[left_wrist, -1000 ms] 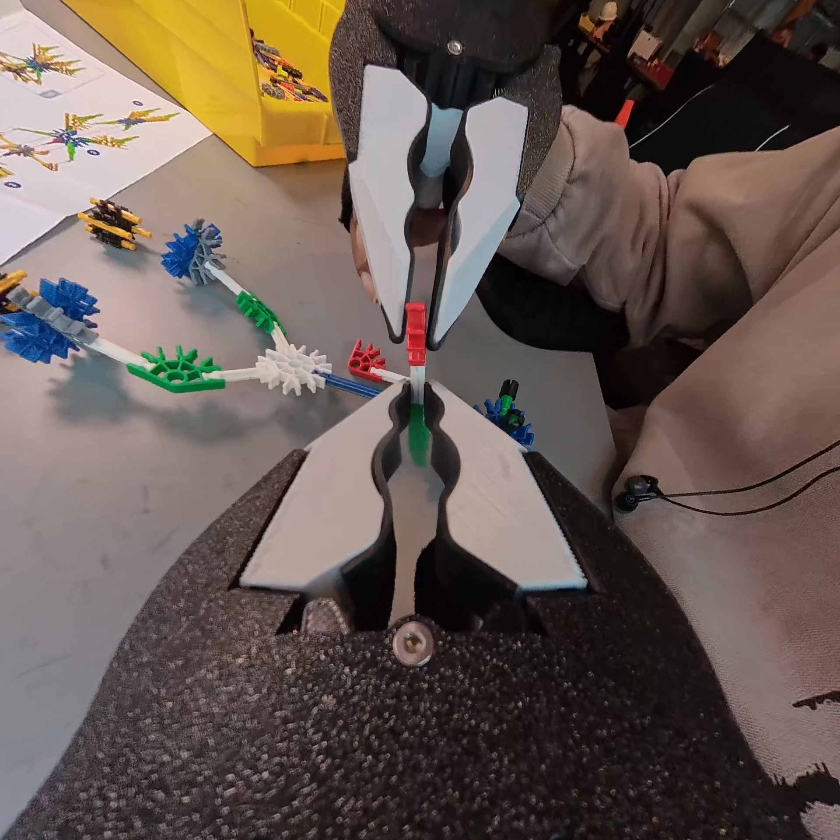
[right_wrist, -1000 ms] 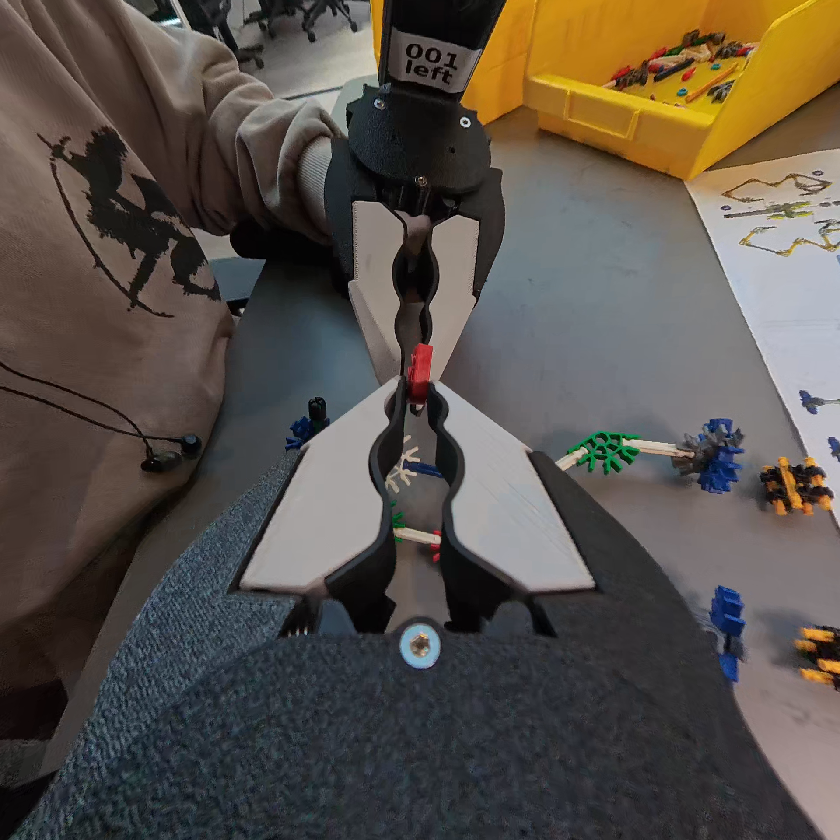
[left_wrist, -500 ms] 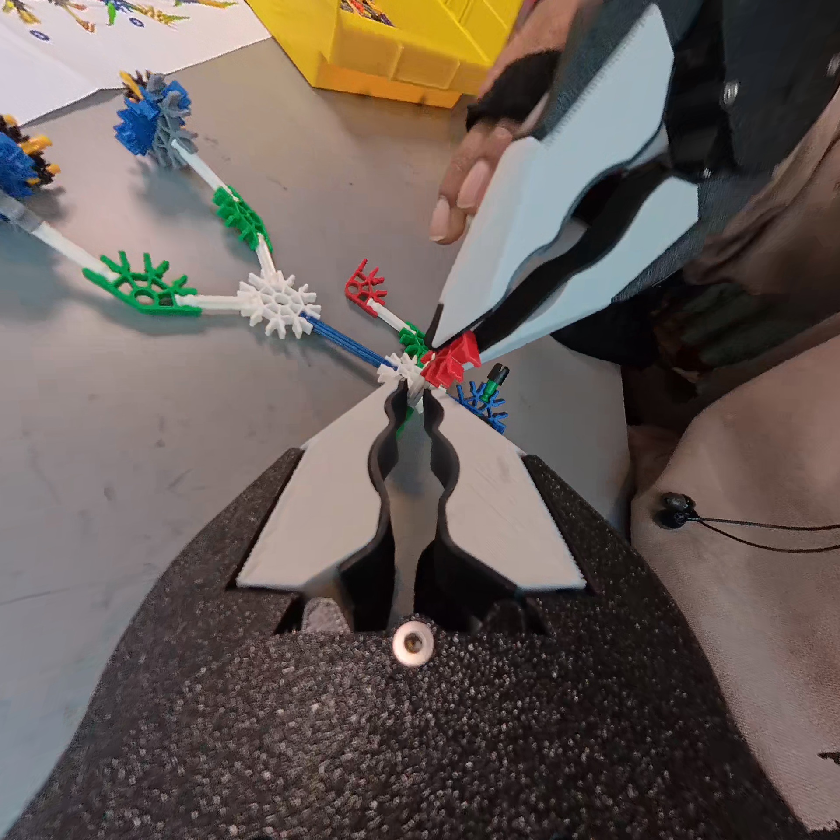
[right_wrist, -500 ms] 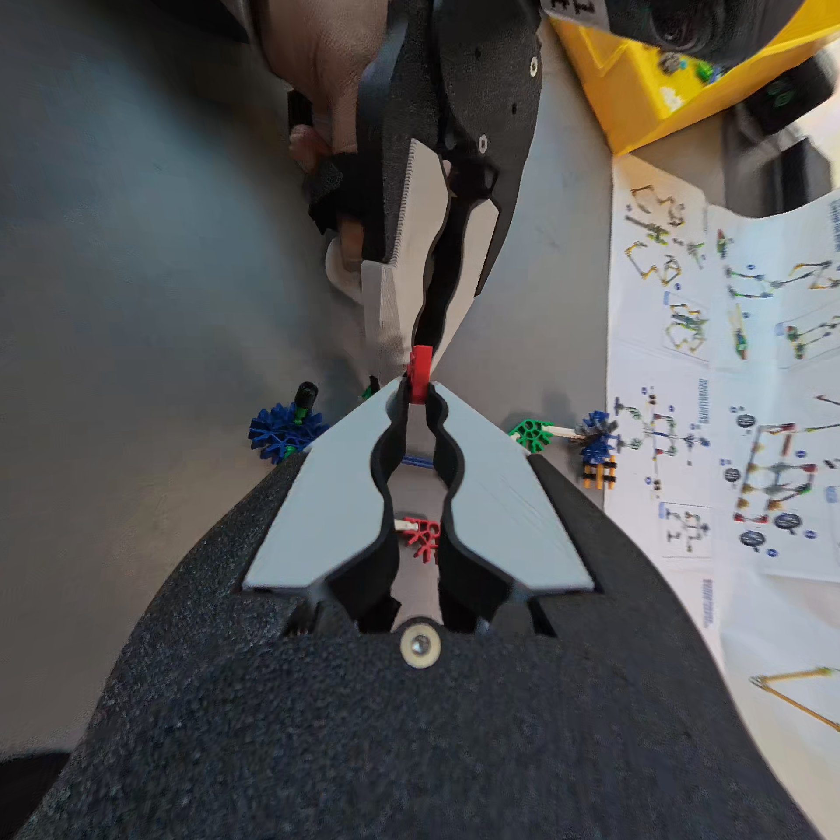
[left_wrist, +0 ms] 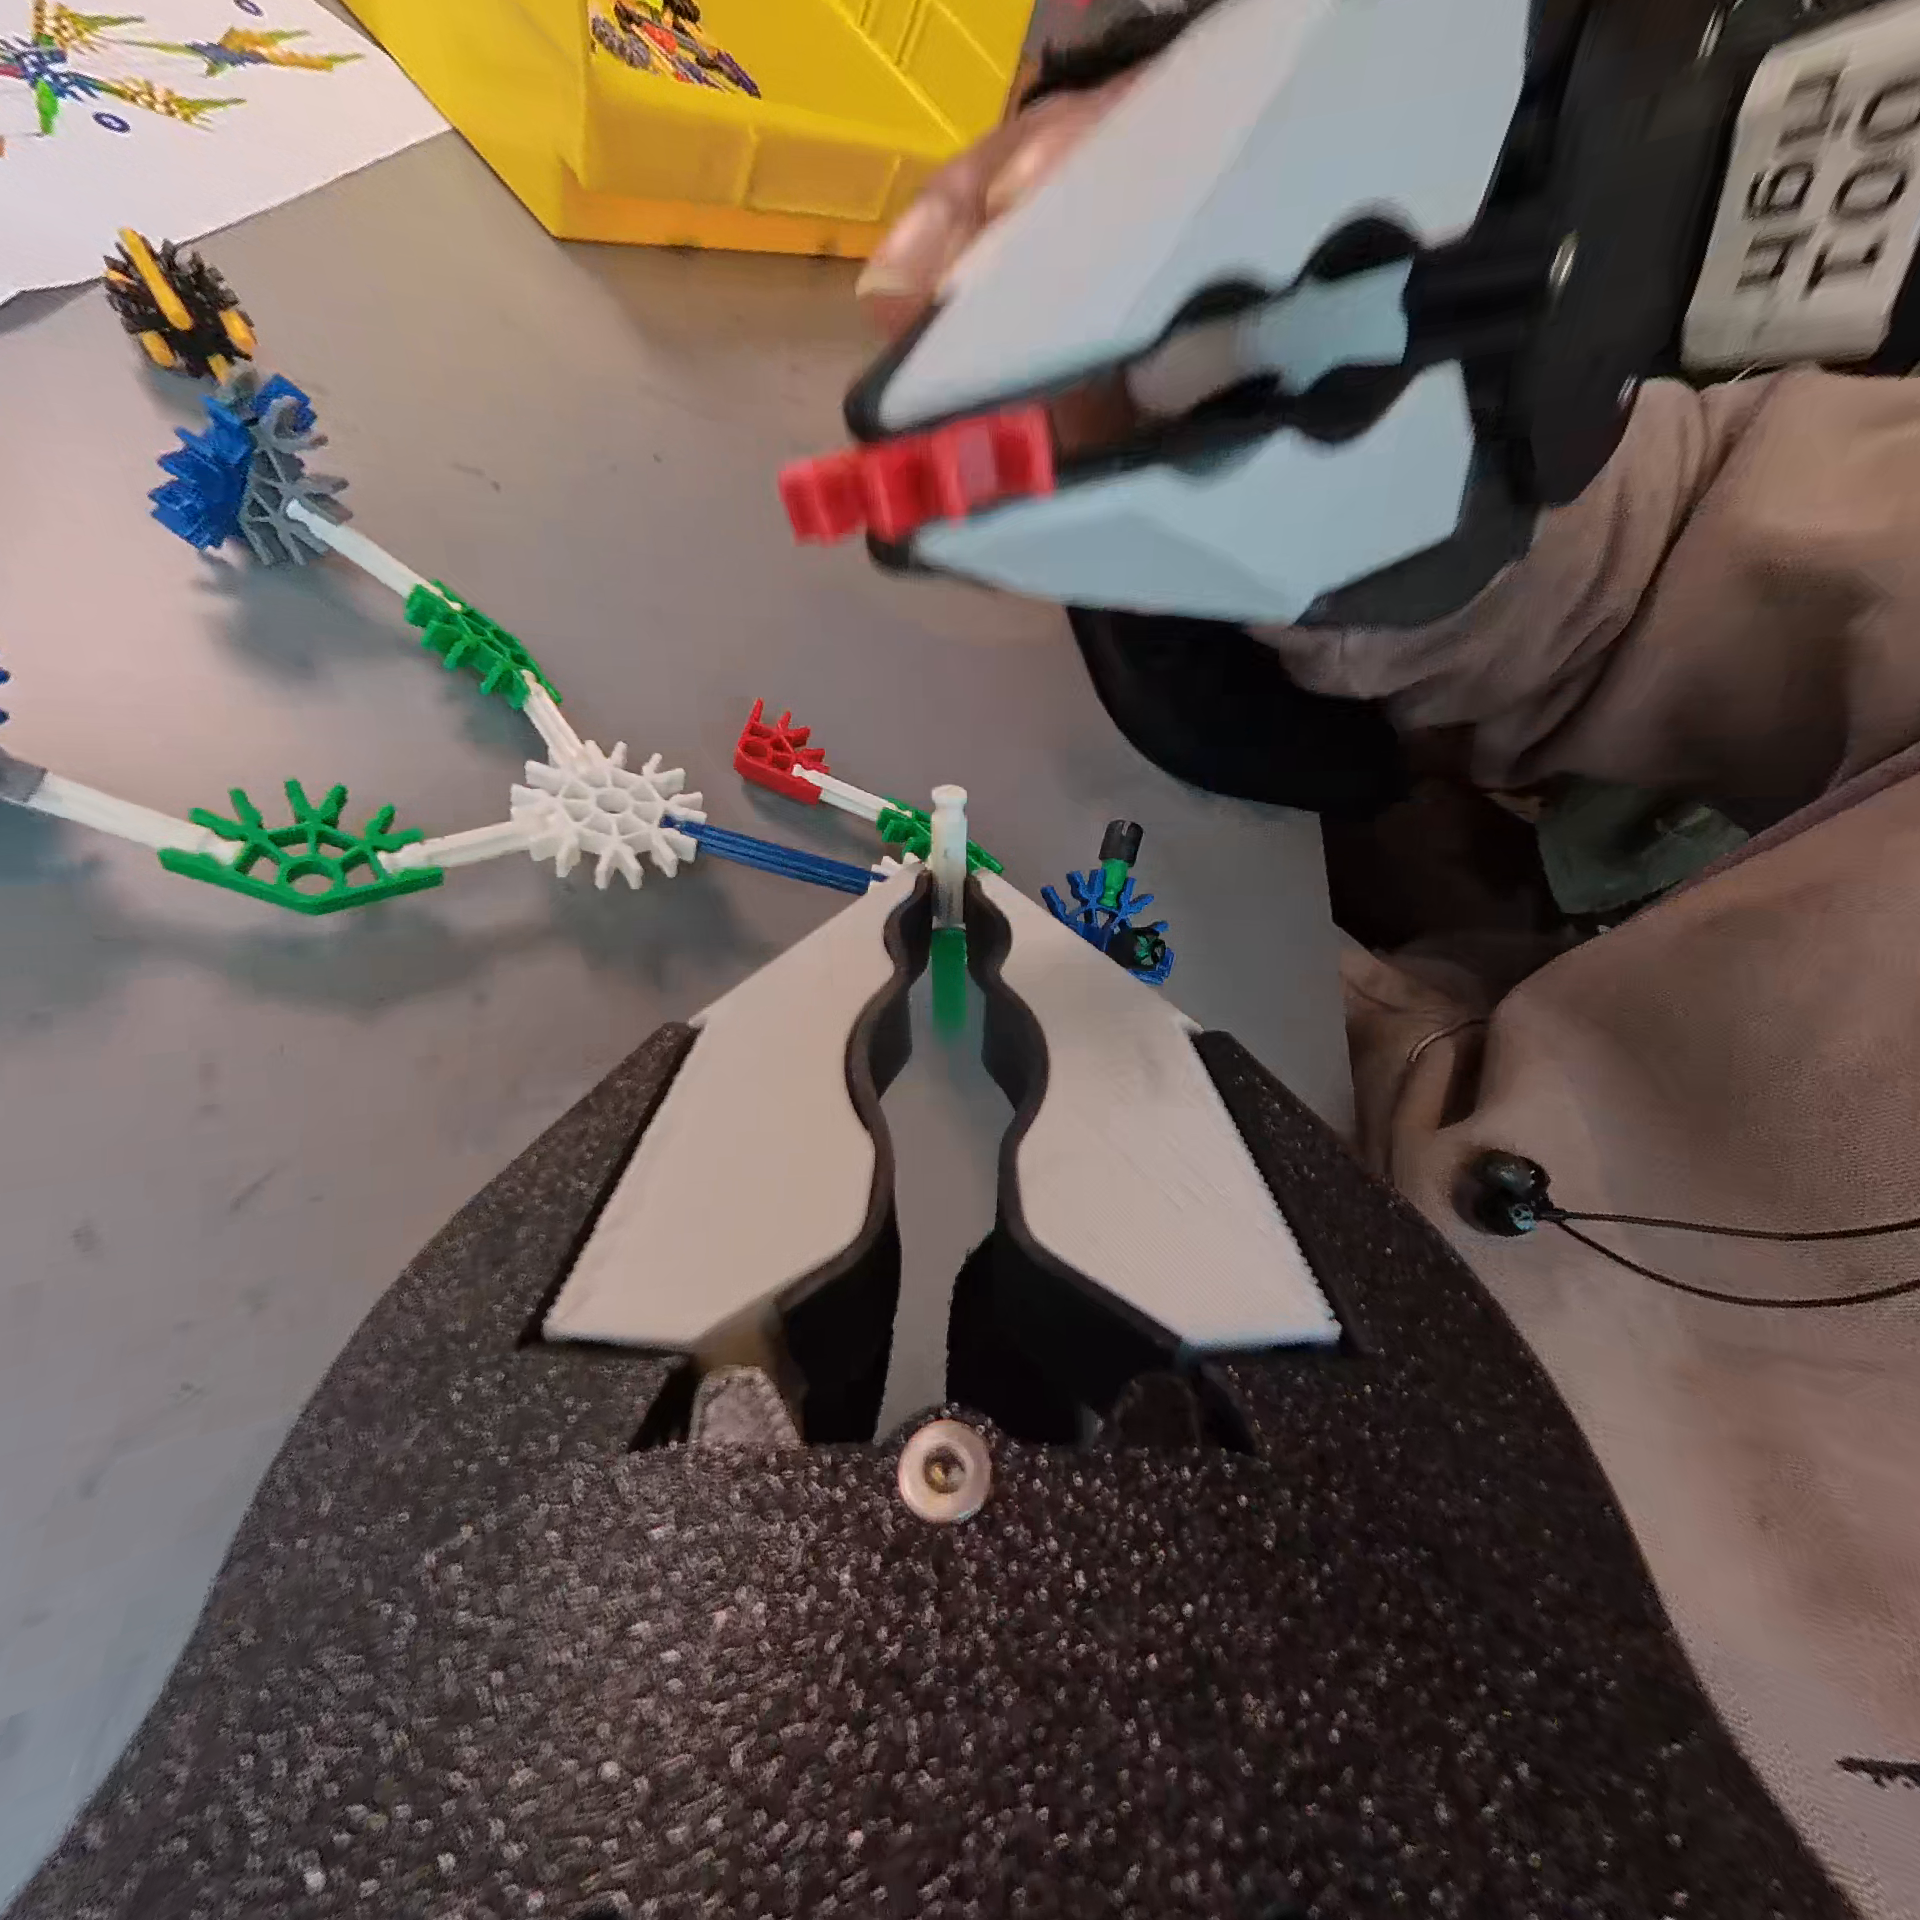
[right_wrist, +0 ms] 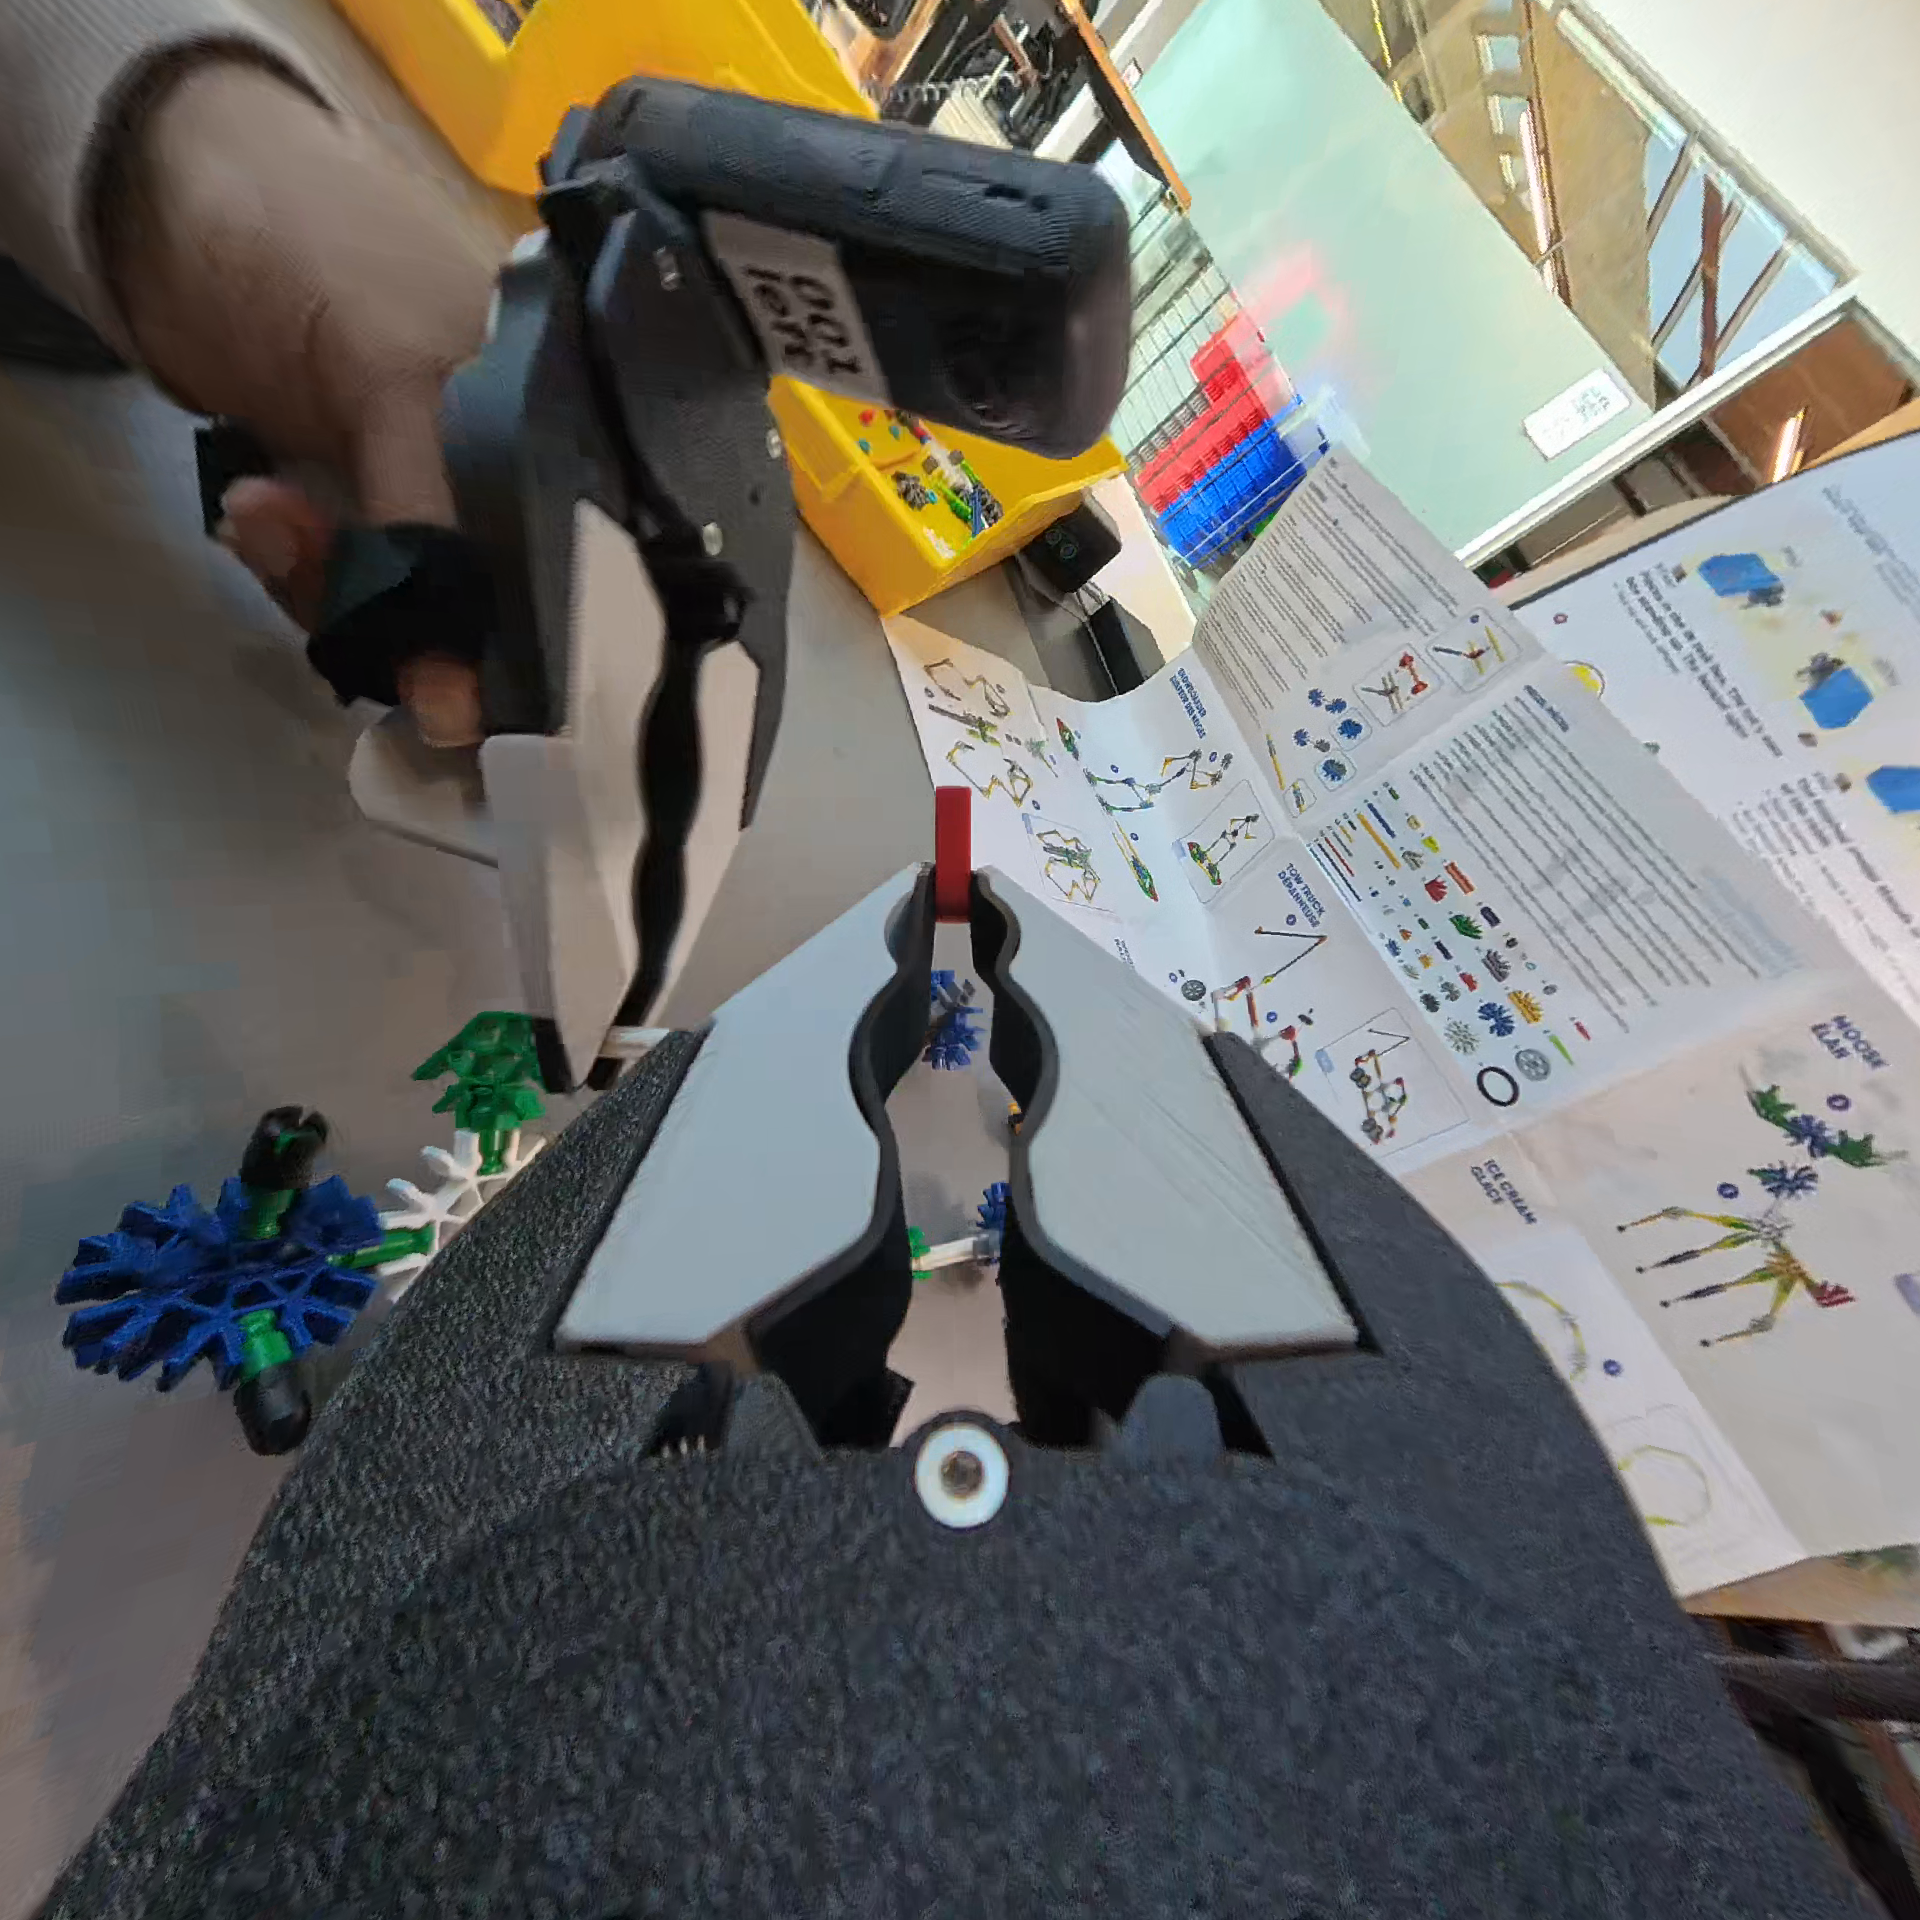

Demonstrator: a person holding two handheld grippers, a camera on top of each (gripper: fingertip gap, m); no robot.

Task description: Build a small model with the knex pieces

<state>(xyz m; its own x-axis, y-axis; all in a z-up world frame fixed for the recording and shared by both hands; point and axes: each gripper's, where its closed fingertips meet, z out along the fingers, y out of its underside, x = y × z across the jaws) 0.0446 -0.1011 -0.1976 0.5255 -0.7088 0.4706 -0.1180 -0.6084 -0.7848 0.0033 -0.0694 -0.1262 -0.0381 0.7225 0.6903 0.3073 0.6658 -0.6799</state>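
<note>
My left gripper point(left_wrist: 948, 883) is shut on a short white rod point(left_wrist: 948, 844) that stands up from a green connector point(left_wrist: 914, 831) of a toy rod-and-connector model on the grey table. My right gripper point(right_wrist: 951, 883) is shut on a red connector point(right_wrist: 952, 847) and holds it in the air. In the left wrist view the right gripper point(left_wrist: 883, 488) hangs above and to the right of the rod, with the red connector point(left_wrist: 914, 483) sticking out of its tips, apart from the rod. The model has a white snowflake hub point(left_wrist: 608, 805), green fans point(left_wrist: 296, 847) and a blue rod point(left_wrist: 774, 852).
A small blue wheel piece point(left_wrist: 1107, 914) lies right of the rod. Yellow parts bins point(left_wrist: 727, 114) stand at the back. A folded instruction sheet point(right_wrist: 1507, 987) lies to the right in the right wrist view. A person's beige sleeve point(left_wrist: 1558, 675) crosses the table edge. There is about 8 centimetres between the tips of the two grippers.
The red connector was at the top of the white rod a second ago. Now the right gripper has lifted away up and right with it, leaving the rod's end bare.
</note>
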